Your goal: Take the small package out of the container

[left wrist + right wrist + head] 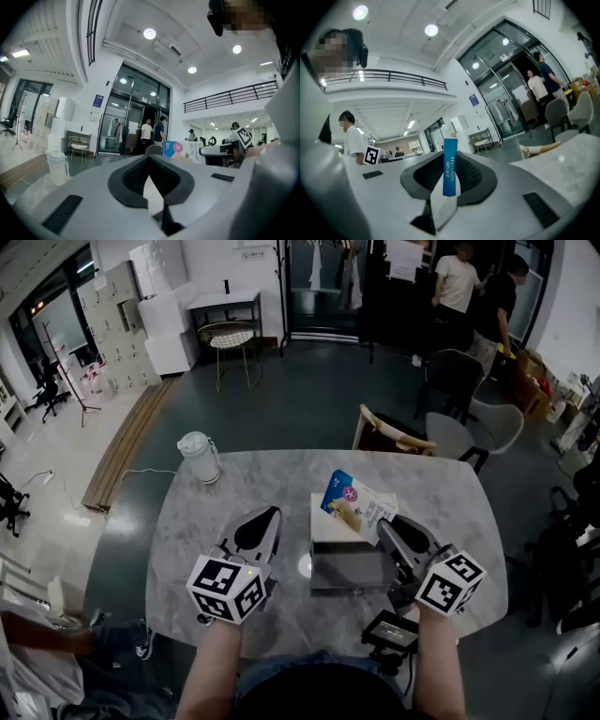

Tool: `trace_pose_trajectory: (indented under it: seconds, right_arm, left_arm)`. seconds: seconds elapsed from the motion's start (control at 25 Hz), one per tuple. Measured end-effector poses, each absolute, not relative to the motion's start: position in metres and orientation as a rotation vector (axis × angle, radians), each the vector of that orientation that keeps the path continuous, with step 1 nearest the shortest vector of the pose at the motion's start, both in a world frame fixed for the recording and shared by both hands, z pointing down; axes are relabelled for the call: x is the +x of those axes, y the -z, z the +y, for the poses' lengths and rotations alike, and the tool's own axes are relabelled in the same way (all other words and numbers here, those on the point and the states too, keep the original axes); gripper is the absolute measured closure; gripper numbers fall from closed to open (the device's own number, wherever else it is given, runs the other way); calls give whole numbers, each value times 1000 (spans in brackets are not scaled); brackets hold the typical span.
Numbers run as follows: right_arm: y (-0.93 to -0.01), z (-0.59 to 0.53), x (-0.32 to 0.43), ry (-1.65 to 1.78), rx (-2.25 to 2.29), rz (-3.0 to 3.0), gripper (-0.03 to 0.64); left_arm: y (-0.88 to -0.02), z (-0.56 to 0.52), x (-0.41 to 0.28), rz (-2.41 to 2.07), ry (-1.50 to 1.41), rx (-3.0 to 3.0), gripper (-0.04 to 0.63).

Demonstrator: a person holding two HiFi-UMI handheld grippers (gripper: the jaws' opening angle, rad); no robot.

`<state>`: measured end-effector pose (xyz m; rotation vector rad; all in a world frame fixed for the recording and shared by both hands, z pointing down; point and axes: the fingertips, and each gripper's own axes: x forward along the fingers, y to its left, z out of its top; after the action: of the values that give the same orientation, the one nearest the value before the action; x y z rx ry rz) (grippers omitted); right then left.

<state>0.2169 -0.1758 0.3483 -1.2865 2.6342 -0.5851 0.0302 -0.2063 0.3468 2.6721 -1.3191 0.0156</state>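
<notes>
A grey open box (349, 585) with a white flap stands on the marble table (234, 493) in front of me. A larger blue-and-white bag (354, 496) stands at its far end. My right gripper (386, 525) hovers over the box's right edge. In the right gripper view, my right gripper (448, 183) is shut on a small white packet with a blue strip (450, 171), which stands upright between the pads. In the head view I cannot make this packet out. My left gripper (266, 518) rests left of the box, and in the left gripper view my left gripper (150, 180) is shut with nothing in it.
A white lidded jug (199, 457) stands at the table's far left. A small black device (390, 632) lies at the near edge by my right arm. Chairs (427, 435) stand beyond the table's far side. Two people stand by the glass doors (473, 292).
</notes>
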Motion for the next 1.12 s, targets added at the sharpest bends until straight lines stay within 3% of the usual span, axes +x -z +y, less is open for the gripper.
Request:
trace_pose_trajectory:
  seconds: [0.2, 0.48, 1.12]
  right_arm:
    - [-321, -168, 213, 107, -1388, 2639, 523]
    - [-310, -161, 220, -187, -1631, 2631, 525]
    - [-303, -128, 317, -327, -2137, 2436, 525]
  left_arm:
    - [-341, -203, 30, -1339, -11, 2698, 584]
    - [-323, -208, 28, -1373, 51, 2767, 584]
    - [-304, -218, 32, -1417, 146, 2815, 584]
